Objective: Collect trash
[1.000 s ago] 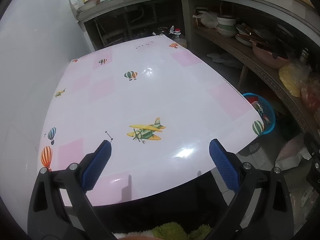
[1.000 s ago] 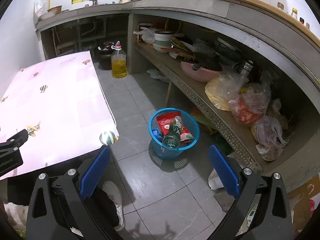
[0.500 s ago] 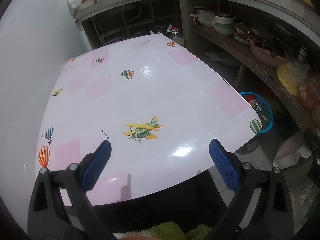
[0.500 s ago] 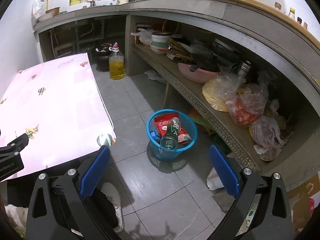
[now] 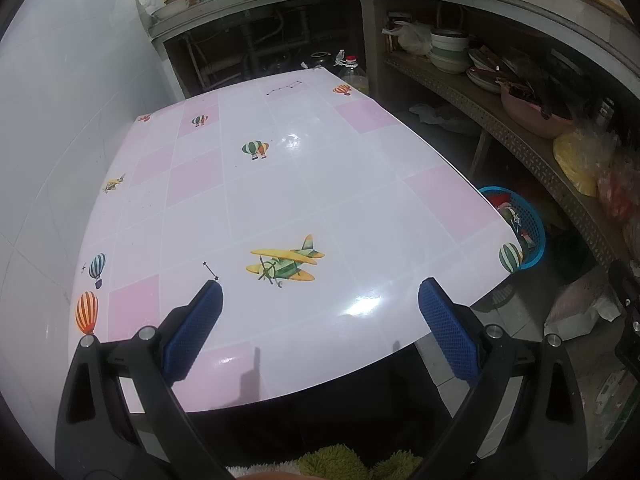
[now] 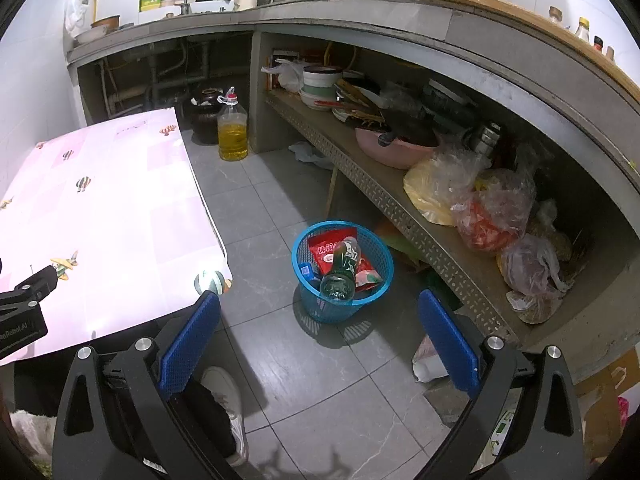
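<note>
A blue trash basket (image 6: 374, 298) stands on the tiled floor beside the table. It holds a green plastic bottle (image 6: 342, 270) and a red snack bag (image 6: 326, 248). The basket also shows in the left wrist view (image 5: 530, 226) past the table's right edge. My right gripper (image 6: 318, 334) is open and empty, above the floor in front of the basket. My left gripper (image 5: 318, 328) is open and empty over the near edge of the pink table (image 5: 280, 184), which bears only printed balloons and planes.
A long low shelf (image 6: 404, 208) with bowls, pans and plastic bags runs along the right wall. A bottle of yellow oil (image 6: 232, 130) stands on the floor by the table's far corner. A person's white shoe (image 6: 226, 394) is under my right gripper.
Both grippers have drawn back and risen a little, so the table and basket look slightly farther. Both stay open and empty.
</note>
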A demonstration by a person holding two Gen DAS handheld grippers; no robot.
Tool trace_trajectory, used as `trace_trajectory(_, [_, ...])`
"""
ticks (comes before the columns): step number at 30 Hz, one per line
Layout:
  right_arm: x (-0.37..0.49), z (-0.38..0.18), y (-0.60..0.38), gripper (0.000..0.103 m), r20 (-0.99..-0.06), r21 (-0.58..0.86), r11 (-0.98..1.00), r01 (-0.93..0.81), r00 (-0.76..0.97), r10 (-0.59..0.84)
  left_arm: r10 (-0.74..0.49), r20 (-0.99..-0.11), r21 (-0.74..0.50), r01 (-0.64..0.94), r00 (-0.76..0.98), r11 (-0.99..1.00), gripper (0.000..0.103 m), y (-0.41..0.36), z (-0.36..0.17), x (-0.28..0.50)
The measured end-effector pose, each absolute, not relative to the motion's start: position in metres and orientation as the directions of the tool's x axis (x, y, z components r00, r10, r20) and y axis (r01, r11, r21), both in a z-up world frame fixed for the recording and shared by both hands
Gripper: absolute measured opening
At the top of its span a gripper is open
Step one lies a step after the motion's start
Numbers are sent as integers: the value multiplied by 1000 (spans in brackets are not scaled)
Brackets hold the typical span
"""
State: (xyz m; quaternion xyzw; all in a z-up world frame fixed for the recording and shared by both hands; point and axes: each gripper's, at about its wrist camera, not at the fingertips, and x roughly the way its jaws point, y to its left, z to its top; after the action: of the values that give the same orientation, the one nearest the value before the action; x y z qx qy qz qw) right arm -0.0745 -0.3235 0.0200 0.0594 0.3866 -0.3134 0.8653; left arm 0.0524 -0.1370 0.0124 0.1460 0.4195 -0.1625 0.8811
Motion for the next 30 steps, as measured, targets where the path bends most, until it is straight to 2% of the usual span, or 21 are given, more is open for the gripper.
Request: trace_trajectory(30, [-72, 25, -319, 96, -700, -145, 793, 592, 505, -505, -168, -786, 111, 402, 595, 909, 94, -138, 15, 56])
